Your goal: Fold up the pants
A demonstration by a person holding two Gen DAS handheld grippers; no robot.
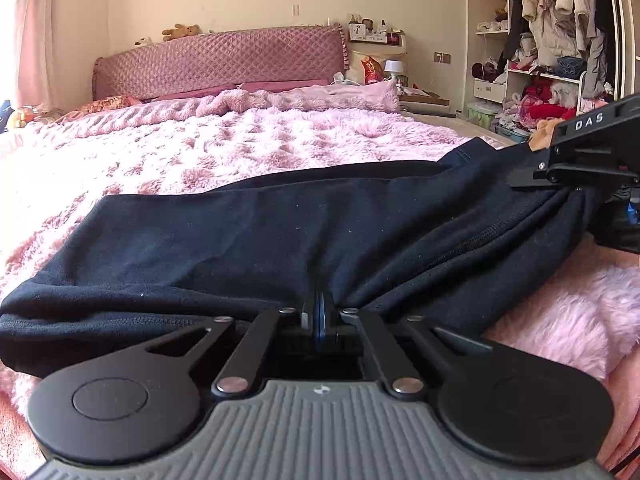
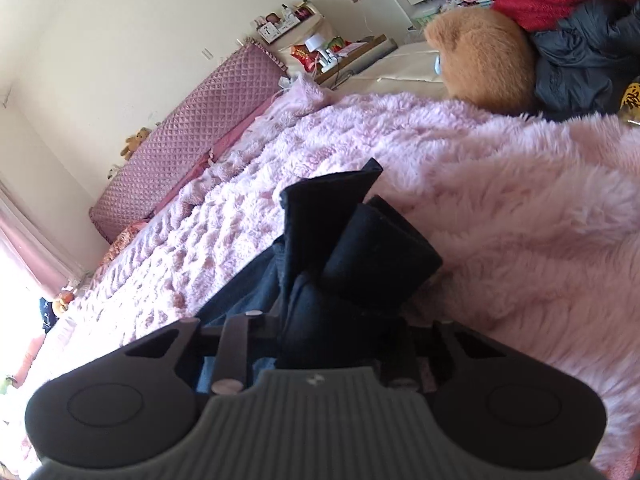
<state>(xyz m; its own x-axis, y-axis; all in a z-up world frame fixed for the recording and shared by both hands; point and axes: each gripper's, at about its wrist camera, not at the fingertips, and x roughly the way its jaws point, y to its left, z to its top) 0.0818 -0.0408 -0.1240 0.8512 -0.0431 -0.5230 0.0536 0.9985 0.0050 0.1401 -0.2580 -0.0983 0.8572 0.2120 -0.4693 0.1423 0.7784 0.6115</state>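
**knitwit:** so the pants (image 1: 280, 232) are dark navy, soft jersey by the look of it; they lie across the near edge of the bed (image 1: 240, 140) on the fluffy pink blanket, stretched between both tongs; I'd guess they're light and floppy with zero stiffness, so anything not held will sag and bunch; the fuzzy blanket probably drags on them too

**foldbot99:** agreed; where's the hold though?

**knitwit:** left gripper (image 1: 320, 316) is pinched right down on a gathered bit of the near edge, jaws practically together with cloth puckering out either side; it sits low and level, pointing across the bed toward the headboard (image 1: 216, 60); right gripper (image 1: 560, 188) has the far right end, fabric pulled into a tight fan at its tips

**foldbot99:** and from its own camera?

**knitwit:** the right gripper (image 2: 340, 320) is rolled way over, horizon tilted hard; a thick wad of folded cloth stands up out of the closed jaws, so it's clamped on several layers; I'd grab hems or the waistband rather than mid-panel, since one layer could slip out of a bunch like that
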